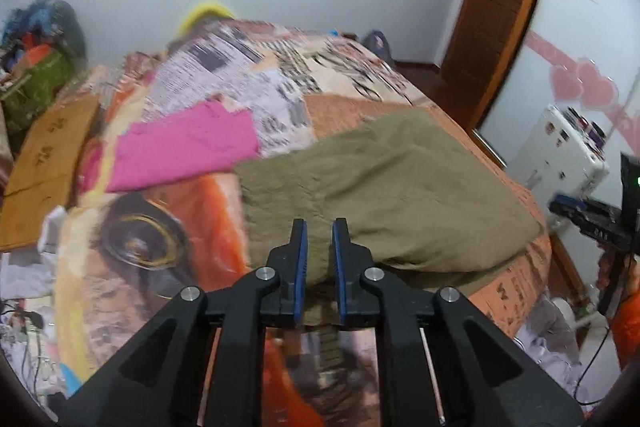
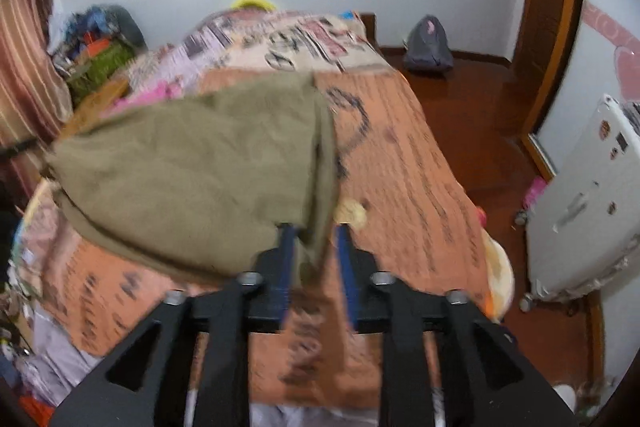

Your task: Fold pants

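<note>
Olive-green pants [image 1: 384, 187] lie folded over on the patterned bed, also in the right wrist view [image 2: 192, 171]. My left gripper [image 1: 320, 231] hovers over their near edge with its jaws a little apart; cloth shows between the fingers, but no grip is clear. My right gripper [image 2: 314, 231] stands at the pants' right edge, jaws apart, with a fold of the olive cloth hanging down between the blue pads [image 2: 286, 251]. The right view is blurred by motion.
A pink garment [image 1: 188, 147] lies on the bed [image 1: 516, 291] left of the pants. A cardboard sheet [image 1: 48, 163] and clutter sit at the left. A white cabinet [image 2: 580, 203] stands at the right, a grey bag [image 2: 428, 43] on the wooden floor.
</note>
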Tool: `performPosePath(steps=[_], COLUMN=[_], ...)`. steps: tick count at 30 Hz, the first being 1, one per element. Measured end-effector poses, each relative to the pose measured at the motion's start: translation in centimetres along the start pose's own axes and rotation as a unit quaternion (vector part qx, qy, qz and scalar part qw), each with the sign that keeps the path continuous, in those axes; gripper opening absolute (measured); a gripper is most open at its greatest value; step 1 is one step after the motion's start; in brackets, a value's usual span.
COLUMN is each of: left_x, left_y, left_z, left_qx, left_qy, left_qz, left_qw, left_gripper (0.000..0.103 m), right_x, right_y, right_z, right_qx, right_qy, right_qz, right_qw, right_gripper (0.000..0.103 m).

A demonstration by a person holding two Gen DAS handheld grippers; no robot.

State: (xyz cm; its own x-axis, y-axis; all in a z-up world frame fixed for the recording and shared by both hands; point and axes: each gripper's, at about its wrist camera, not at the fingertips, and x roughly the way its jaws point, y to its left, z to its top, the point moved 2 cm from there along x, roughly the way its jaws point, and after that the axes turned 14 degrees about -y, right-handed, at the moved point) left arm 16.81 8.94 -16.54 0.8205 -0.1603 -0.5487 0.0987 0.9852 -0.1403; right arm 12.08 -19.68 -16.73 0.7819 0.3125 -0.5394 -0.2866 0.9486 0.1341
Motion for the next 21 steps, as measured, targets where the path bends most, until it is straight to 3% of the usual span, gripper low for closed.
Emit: performPosePath(steps=[5,10,13,21], left_x=[2.4,2.8,3.6,2.8], left_y=[-1.3,0.3,1.1,1.3], left_z=[-3.0,-5.5,-7.3,-6.5], left_qx=[0.033,-0.004,-0.023,-0.016], left_qy=[0.034,0.045,0.06,0.047], left_qz=[0.013,0.017,0.017,0.03], left_qw=[0.9988,0.9988,0.9978,0.9983], left_gripper=[0.021,0.05,0.059,0.061], right_x=[2.5,5.5,5.5,4.4], right_y=[2.9,3.0,1.9,2.5], right_z=[-1.0,-4.8,-5.8,-4.4], right_qx=[-0.005,-0.003,0.043,0.006], right_qy=[0.016,0.081,0.084,0.096], right_qz=[0.04,0.046,0.062,0.058], right_qw=[0.999,0.996,0.994,0.994], right_gripper=[0.039,0.039,0.039,0.039])
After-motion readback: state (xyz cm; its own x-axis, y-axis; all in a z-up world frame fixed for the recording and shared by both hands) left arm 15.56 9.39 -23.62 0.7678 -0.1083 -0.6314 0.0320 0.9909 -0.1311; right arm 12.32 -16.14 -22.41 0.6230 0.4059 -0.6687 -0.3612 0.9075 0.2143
